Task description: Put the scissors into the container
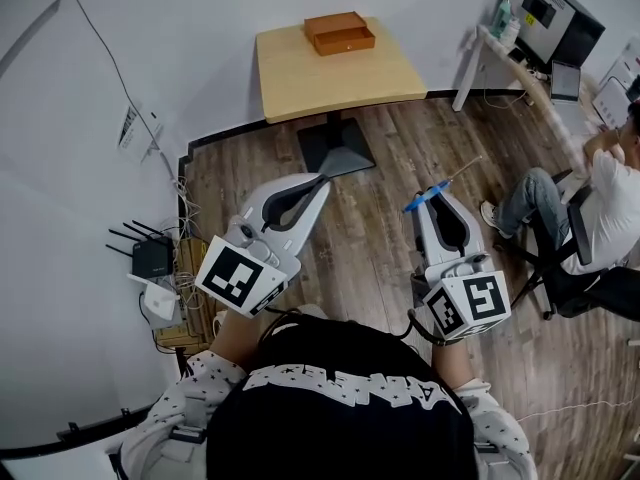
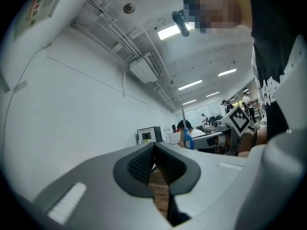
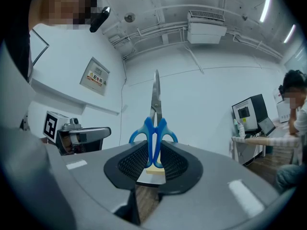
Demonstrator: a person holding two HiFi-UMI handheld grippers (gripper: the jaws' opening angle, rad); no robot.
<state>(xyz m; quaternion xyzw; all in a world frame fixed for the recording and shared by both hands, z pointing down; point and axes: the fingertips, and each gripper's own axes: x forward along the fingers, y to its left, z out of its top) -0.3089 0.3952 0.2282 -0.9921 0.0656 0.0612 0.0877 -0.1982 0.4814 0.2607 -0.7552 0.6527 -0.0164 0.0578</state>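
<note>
We hold the blue-handled steel scissors (image 3: 154, 127) in our right gripper (image 3: 153, 153). Its jaws clamp the handle loops between the pads, and the blades jut out past the tips. Our left gripper (image 2: 154, 160) has its jaws together, nothing between them. The shallow orange-brown wooden container (image 1: 340, 33) sits well apart from the scissors, on the pale wooden table (image 1: 300, 83).

The container (image 1: 340, 33) is set at the table's (image 1: 300, 93) far edge, well ahead of the left gripper (image 1: 322, 180) and, to its right, the right gripper (image 1: 425, 204), between whose jaws the scissors (image 1: 452, 178) are held, blades pointed forward.
</note>
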